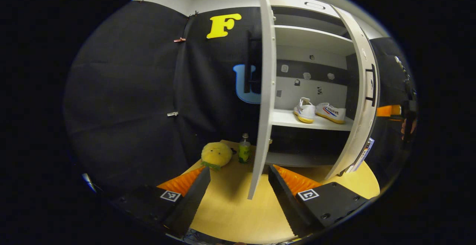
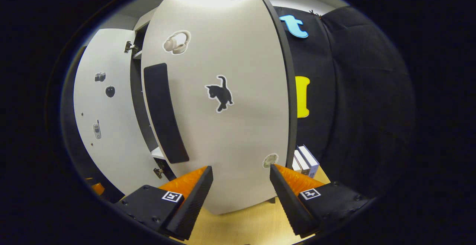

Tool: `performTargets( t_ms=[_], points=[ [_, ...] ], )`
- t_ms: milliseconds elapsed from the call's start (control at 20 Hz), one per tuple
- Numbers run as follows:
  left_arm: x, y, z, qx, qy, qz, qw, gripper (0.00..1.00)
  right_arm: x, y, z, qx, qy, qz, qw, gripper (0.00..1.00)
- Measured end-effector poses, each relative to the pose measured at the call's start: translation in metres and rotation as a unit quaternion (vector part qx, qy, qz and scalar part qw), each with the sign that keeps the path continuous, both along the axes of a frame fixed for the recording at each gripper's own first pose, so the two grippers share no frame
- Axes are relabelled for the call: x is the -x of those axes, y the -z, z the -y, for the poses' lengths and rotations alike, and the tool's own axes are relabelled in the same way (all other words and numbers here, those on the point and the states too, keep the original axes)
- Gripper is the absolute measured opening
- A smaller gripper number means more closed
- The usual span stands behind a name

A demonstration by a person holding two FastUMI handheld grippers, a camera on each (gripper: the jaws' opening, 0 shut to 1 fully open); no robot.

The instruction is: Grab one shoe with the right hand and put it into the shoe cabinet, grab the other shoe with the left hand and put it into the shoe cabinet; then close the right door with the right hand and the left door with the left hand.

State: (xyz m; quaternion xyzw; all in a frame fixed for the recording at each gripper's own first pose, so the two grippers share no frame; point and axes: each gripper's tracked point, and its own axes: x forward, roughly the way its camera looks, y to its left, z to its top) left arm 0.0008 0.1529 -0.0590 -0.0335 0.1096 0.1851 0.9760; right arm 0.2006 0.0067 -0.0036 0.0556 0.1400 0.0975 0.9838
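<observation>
spread wide with nothing between its fingers, the left gripper (image 1: 239, 185) hangs low over the yellow table (image 1: 238, 215) in the left gripper view. just ahead of it the left door (image 1: 264, 89) stands edge-on, still open. past it, both shoes sit side by side on the cabinet's middle shelf (image 1: 297, 120): one shoe (image 1: 305, 110) heel-out, the other shoe (image 1: 330, 112) just beside it. so the shoe-placing part looks done. a plush toy (image 1: 216, 154) and a small bottle (image 1: 244, 149) stand on the table left of the door.

in the right gripper view, the right gripper (image 2: 241, 185) is also spread and empty, close in front of the right door (image 2: 219, 100), whose outer face with a cat sticker (image 2: 220, 93) looms near. that door is partly swung and not yet shut; whether the fingers touch it i cannot tell. both doors remain to be closed.
</observation>
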Motion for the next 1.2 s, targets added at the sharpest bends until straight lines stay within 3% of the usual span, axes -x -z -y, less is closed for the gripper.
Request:
performTargets(
  t_ms=[250, 600, 1000, 1200],
  points=[
    [-0.008, -0.017, -0.036, 0.0, 0.005, 0.002, 1.0, 0.98, 0.027, 0.023, 0.023, 0.003, 0.035, -0.027, 0.999, 0.98],
    [-0.053, -0.082, -0.08, -0.003, 0.04, 0.048, 0.998, 0.98, 0.058, 0.013, 0.03, 0.009, 0.076, 0.004, 0.997, 0.98],
    [-0.111, -0.143, -0.105, -0.021, 0.107, 0.088, 0.99, 0.96, 0.107, 0.04, 0.011, -0.003, 0.101, -0.021, 0.995, 0.98],
    [-0.126, -0.168, -0.095, -0.024, 0.142, 0.107, 0.984, 0.96, 0.12, 0.05, 0.004, 0.001, 0.101, -0.035, 0.994, 0.98]
  ],
)
